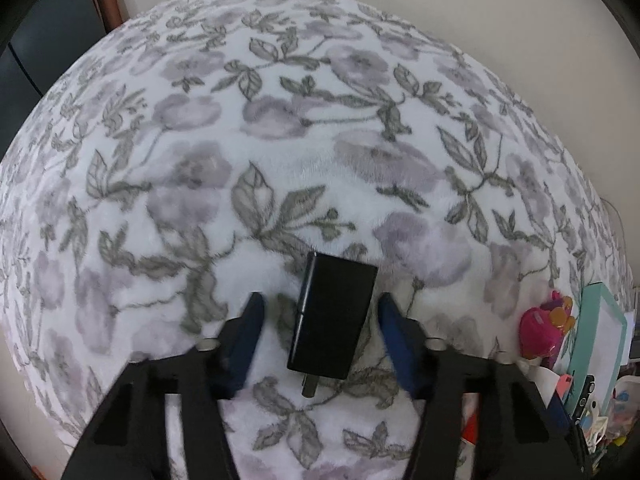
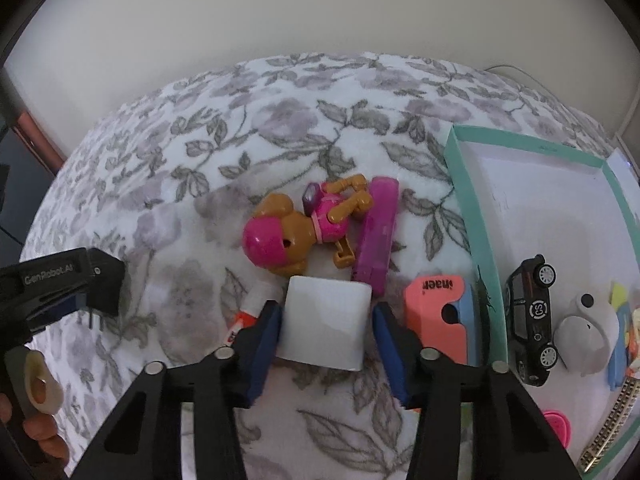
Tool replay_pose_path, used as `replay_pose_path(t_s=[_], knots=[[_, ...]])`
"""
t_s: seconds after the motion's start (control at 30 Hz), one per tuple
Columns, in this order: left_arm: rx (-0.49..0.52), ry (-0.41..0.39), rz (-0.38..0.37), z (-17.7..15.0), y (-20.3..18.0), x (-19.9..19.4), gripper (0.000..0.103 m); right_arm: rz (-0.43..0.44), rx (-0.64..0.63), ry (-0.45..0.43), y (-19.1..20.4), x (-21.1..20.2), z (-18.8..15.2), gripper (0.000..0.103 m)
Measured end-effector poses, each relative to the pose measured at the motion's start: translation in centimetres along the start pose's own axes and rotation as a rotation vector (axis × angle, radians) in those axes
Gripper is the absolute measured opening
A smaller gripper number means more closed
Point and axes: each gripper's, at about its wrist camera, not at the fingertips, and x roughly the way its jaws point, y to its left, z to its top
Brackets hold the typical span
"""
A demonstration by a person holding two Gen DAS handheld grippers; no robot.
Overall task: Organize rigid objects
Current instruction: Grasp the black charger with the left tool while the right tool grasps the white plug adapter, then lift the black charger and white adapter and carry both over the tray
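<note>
Both claws straddle their targets with the pads not yet pressing.

Left wrist view: the left claw (image 1: 320,332) stands spread around a black charger (image 1: 334,318), which lies flat on the flowered blanket (image 1: 280,120) with its prongs toward the camera. A gap shows on each side, wider on the left. To do this well, I judge it best to shift slightly right so the pads meet the long sides evenly, then squeeze; an off-centre pinch could twist the charger on the soft pile.

Right wrist view: the right claw (image 2: 326,332) is spread around a white block (image 2: 325,322). The left pad (image 2: 266,334) looks to sit right against its edge, while the right pad (image 2: 390,340) stands clear of it. A toy dog (image 2: 296,228) and a purple case (image 2: 378,236) lie just beyond, and a glue stick (image 2: 250,312) sits beside the left pad. Closing squarely should avoid nudging those. The teal box (image 2: 472,216) to the right, already holding a toy car (image 2: 530,316), looks like the likely destination.
</note>
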Motion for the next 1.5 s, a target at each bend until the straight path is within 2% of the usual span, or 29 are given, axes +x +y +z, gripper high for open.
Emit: replay_pose_path(t_s=[0.13, 0.2, 0.43, 0.73, 1.0, 1.3, 1.5], knots=[[-0.008, -0.007, 0.006, -0.1, 0.0, 0.1, 0.04, -0.001, -0.004, -0.006, -0.3, 0.3, -0.2, 0.047], [-0.016, -0.011, -0.013, -0.2, 0.1, 0.1, 0.032, -0.013, -0.023, -0.012, -0.1, 0.3, -0.3, 0.047], [-0.027, -0.013, -0.031, -0.7, 0.4, -0.1, 0.031, -0.029, -0.062, -0.02, 0.3, 0.3, -0.5, 0.047], [-0.12, 0.006, -0.153, -0.6, 2.7, -0.9, 0.031, 0.004, -0.027, -0.006, -0.3, 0.1, -0.3, 0.046], [-0.146, -0.008, -0.198, -0.2, 2.6, -2.5, 0.031, 0.031, 0.009, 0.001, -0.8, -0.2, 0.0, 0.045], [-0.141, -0.075, -0.244, 0.2, 2.0, -6.1, 0.031, 0.065, 0.038, -0.07, -1.6, -3.2, 1.4, 0.045], [-0.121, -0.162, -0.267, 0.6, 1.0, -9.8, 0.031, 0.066, 0.063, -0.206, -2.9, -8.2, 3.1, 0.045]])
